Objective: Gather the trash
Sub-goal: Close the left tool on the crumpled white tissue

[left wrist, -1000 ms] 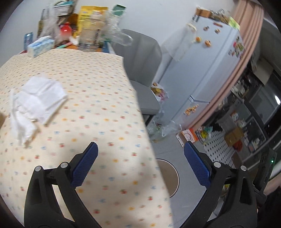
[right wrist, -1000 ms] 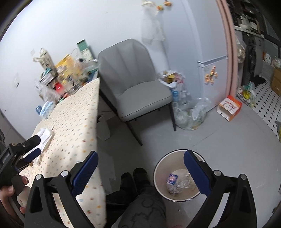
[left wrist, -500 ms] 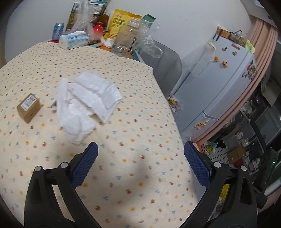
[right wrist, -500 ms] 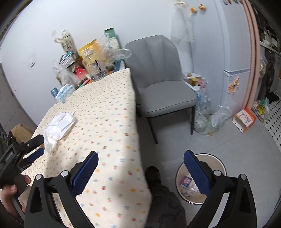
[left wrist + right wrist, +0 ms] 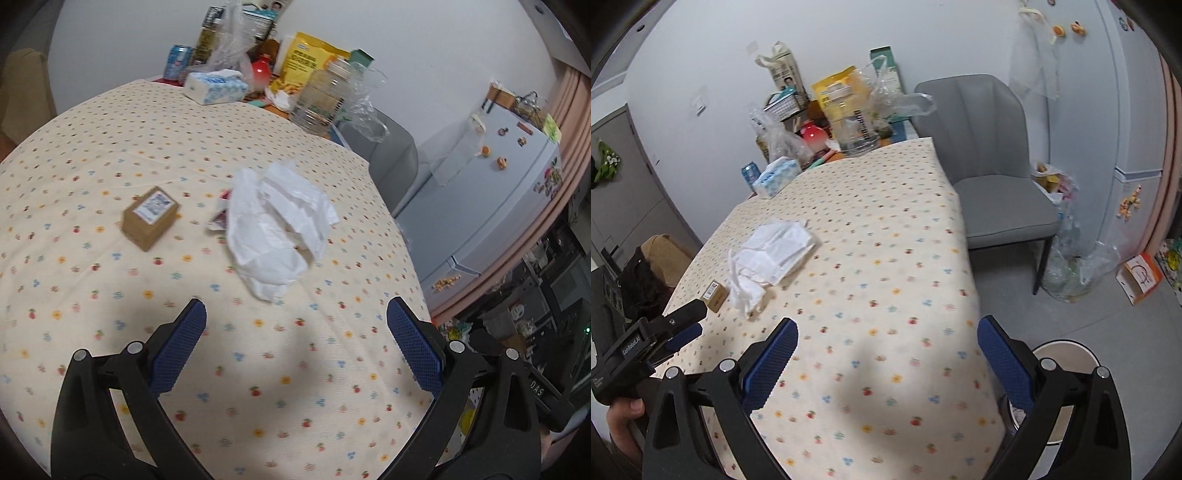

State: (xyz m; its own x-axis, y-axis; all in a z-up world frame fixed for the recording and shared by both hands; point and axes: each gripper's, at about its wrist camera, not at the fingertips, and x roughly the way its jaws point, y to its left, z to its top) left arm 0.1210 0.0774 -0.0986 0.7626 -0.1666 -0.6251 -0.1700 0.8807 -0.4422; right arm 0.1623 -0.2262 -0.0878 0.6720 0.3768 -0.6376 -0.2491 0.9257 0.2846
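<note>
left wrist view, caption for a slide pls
Open left gripper above the dotted tablecloth, facing crumpled white tissue beside a small cardboard box.

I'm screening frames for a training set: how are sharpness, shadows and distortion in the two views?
Left wrist view: strong fisheye bend, slight blur on the white tissue pile, a grey shadow on the tablecloth by the open left hand-held gripper. Right wrist view: same curvature, soft tablecloth print, shadow near the open right hand-held gripper.

Cream tablecloth (image 5: 258, 369) with small coloured dots, white tissue (image 5: 277, 229), brown box (image 5: 149, 218), grey chair (image 5: 990, 177)
</note>
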